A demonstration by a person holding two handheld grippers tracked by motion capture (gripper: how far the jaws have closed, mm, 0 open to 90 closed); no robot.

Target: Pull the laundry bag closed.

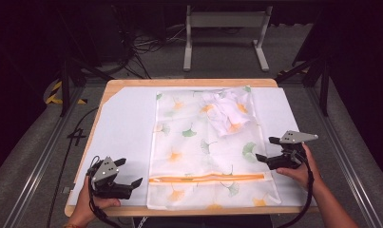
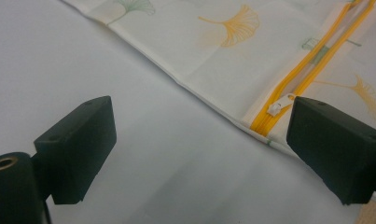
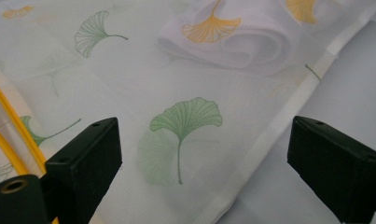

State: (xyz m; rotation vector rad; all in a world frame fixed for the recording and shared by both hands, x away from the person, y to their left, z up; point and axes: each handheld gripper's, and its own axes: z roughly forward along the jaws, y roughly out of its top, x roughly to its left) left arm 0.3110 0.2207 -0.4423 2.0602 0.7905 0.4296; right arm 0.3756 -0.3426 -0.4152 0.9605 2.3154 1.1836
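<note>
A white mesh laundry bag (image 1: 203,142) printed with green and orange ginkgo leaves lies flat in the middle of the table. Its orange zipper (image 1: 208,178) runs across near the front edge, with the white zipper pull (image 2: 275,108) at its left end. A folded white cloth (image 1: 229,111) sits inside the bag at the far right and appears as a roll (image 3: 232,42). My left gripper (image 1: 131,172) hovers open beside the bag's front left corner, its jaws over the white sheet (image 2: 129,154). My right gripper (image 1: 267,149) stands open at the bag's right edge (image 3: 269,135), with nothing between the jaws.
A white sheet (image 1: 125,123) covers the wooden table (image 1: 189,82). Beyond the far edge stand a white metal frame (image 1: 225,28) and loose cables on the grey floor. Dark frame legs flank both sides of the table.
</note>
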